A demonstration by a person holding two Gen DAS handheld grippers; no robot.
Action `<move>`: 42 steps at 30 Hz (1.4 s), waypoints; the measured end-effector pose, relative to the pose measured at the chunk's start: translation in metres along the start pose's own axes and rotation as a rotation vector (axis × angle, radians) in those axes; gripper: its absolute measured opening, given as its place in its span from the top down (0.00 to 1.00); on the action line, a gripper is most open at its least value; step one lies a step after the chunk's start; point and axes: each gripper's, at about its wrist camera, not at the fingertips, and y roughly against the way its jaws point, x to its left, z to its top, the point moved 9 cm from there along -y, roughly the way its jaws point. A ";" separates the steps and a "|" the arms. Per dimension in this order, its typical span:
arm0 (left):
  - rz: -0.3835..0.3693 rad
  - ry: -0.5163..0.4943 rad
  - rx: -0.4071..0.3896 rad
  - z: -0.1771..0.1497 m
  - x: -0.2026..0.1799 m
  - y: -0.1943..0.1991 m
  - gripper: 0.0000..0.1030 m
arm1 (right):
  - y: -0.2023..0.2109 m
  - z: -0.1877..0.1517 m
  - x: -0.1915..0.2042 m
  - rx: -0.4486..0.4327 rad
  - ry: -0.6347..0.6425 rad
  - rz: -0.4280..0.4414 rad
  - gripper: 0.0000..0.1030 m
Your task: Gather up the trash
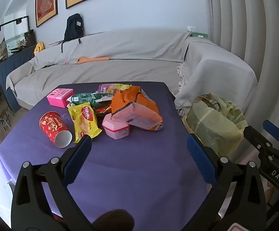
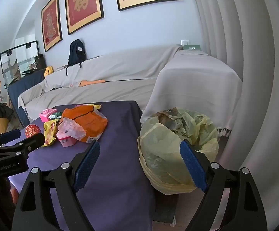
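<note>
Trash lies in a pile on the purple table (image 1: 131,163): a tipped red paper cup (image 1: 54,129), a yellow snack wrapper (image 1: 86,120), a green wrapper (image 1: 89,98), an orange bag (image 1: 135,107) and a purple-yellow packet (image 1: 112,87). A trash bin with a yellow-green liner (image 1: 214,121) stands right of the table, also in the right wrist view (image 2: 168,154). My left gripper (image 1: 139,150) is open and empty above the near table. My right gripper (image 2: 139,157) is open and empty, over the gap between the table (image 2: 116,173) and the bin.
A pink box (image 1: 59,96) and a pink lidded container (image 1: 116,129) sit among the trash. A sofa under grey covers (image 1: 120,61) runs behind the table, with a dark backpack (image 1: 73,28) on it. Curtains (image 2: 245,77) hang at the right.
</note>
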 end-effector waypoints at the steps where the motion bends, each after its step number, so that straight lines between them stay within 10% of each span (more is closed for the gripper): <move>1: 0.000 0.000 0.001 0.000 0.000 0.000 0.08 | 0.000 0.000 0.000 0.001 -0.002 -0.002 0.21; 42: -0.055 -0.019 0.002 0.000 -0.017 0.001 0.08 | 0.004 0.001 -0.010 -0.012 -0.006 -0.030 0.21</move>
